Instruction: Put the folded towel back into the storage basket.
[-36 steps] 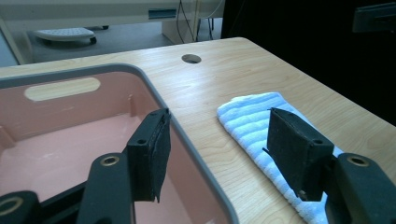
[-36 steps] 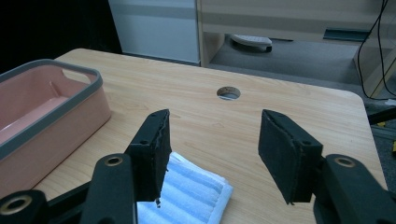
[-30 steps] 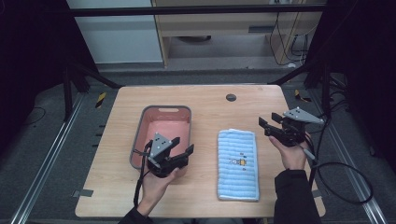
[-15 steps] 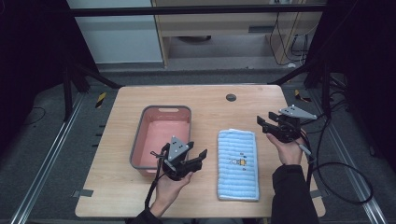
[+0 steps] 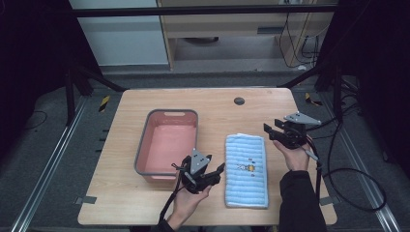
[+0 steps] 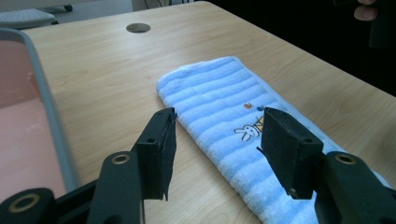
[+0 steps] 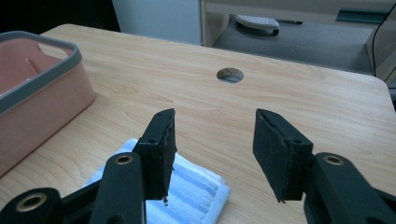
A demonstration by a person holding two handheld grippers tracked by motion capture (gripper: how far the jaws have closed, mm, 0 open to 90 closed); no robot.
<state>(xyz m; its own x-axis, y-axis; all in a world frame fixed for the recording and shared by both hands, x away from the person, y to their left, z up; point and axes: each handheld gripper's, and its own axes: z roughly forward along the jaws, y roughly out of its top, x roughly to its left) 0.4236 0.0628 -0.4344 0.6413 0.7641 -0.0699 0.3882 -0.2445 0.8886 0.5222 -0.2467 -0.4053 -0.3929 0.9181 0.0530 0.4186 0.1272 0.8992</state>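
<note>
Folded blue towel [image 5: 246, 169] lies flat on the table [image 5: 212, 104], at about 3 o'clock from the pink bin [image 5: 167, 145] and apart from it, long side running toward me. My left gripper [image 5: 212, 170] sits between bin and towel, jaws spread wide and empty, aimed at the towel's left long edge near the little rabbit print; in the left gripper view the towel [image 6: 243, 126] lies just past and between the pads, not yet touched. My right gripper [image 5: 271, 131] hovers at roughly 1 o'clock from the towel, near its far right corner, jaws also released and holding nothing; in the right gripper view that corner [image 7: 196, 191] shows just under the left pad, with the bin [image 7: 42, 88] off at 10 o'clock. Progress, as I judge it: approach only. Nothing gripped, towel undisturbed, bin looks empty. Left to do: close on the towel, lift it, probably move it into the bin.
</note>
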